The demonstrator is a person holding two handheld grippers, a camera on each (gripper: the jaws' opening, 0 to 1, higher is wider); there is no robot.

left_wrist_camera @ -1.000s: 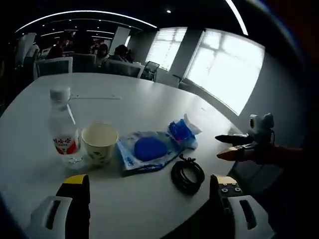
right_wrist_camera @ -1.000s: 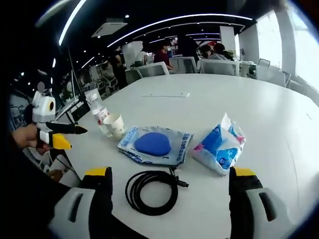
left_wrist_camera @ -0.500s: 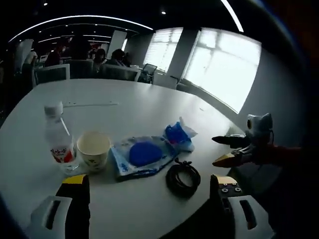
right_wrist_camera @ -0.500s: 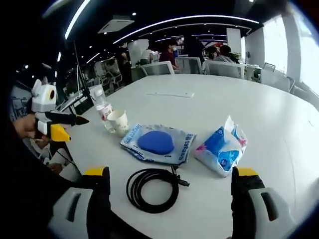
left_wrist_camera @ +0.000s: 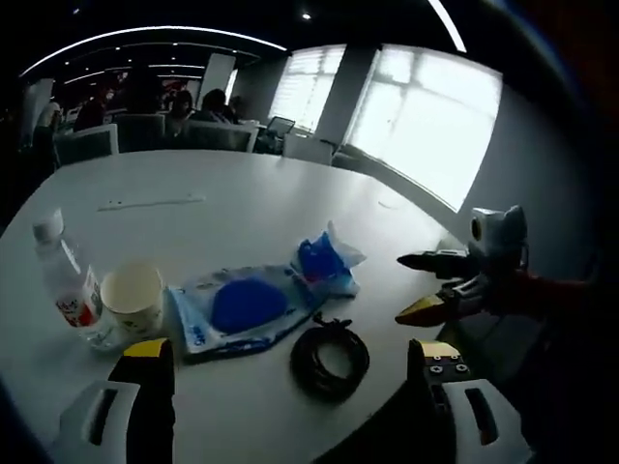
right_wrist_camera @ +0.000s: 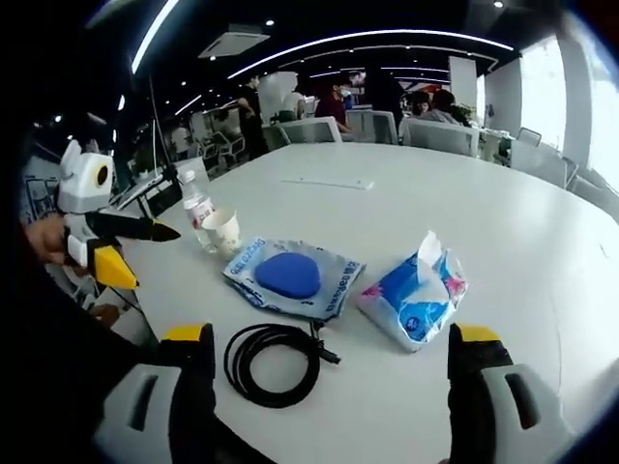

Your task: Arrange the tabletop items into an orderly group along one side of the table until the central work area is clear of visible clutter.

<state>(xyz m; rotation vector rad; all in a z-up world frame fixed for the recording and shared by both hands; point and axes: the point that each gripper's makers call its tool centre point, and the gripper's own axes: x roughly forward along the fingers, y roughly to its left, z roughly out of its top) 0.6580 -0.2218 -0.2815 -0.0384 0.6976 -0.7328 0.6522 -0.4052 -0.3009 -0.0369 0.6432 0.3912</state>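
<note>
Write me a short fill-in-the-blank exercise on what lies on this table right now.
1. The paper cup stands right beside the water ____.
2. The coiled black cable lies nearest the table's ____ edge.
3. A ____ round object sits on the flat printed pouch.
4. Each hand-held gripper, left and right, has its jaws ____.

Missing words: bottle; near; blue; open

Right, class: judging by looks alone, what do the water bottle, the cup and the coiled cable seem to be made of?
Water bottle: clear, glossy plastic, since it is see-through, with a white cap.
Cup: probably paper, with a matte pale wall and rolled rim.
Coiled cable: black rubbery or plastic sheath, dull and flexible, lying in loose loops.
</note>
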